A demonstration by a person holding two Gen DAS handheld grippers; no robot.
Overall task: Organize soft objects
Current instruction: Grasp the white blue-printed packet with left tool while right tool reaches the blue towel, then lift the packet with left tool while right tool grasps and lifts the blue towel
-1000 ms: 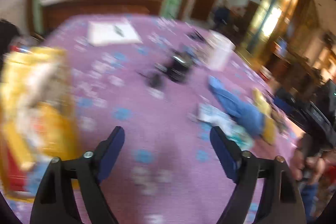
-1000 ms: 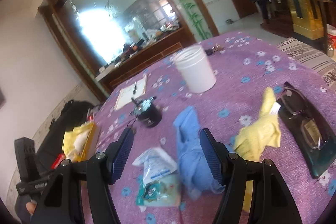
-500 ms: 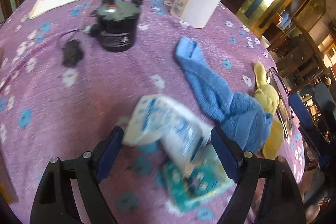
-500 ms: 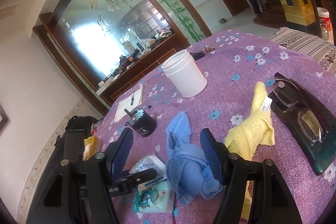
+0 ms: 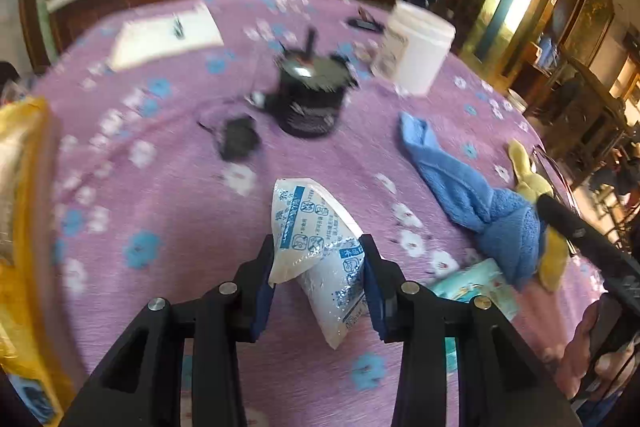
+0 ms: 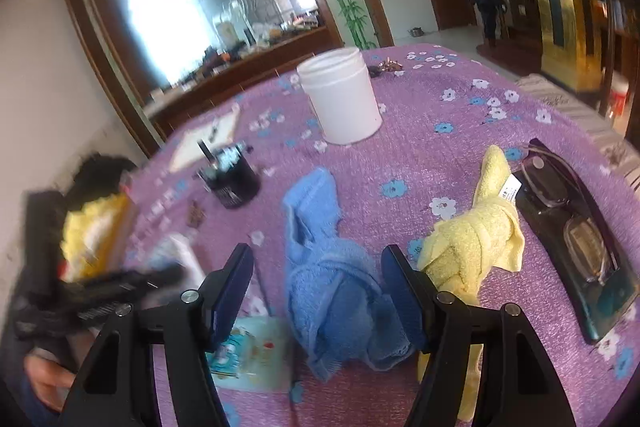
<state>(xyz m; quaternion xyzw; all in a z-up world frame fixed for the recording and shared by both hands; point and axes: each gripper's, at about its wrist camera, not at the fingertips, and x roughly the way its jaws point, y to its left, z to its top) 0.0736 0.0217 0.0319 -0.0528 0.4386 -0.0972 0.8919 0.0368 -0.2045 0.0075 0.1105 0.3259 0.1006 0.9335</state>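
Crinkly plastic tissue pack (image 5: 316, 251) | soft, light, slippery | your left gripper (image 5: 320, 269) pinches its middle | right gripper (image 6: 318, 291) spread wide over blue towel (image 6: 332, 291)

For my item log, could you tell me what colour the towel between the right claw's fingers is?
The towel is light blue, clearest in the right wrist view.

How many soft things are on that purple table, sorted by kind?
Terry towels: 2, the crumpled blue towel and the crumpled yellow towel.
Plastic tissue packs: 2, the white-and-blue pack clamped in the left gripper, and the flat teal pack.
Total: 4.
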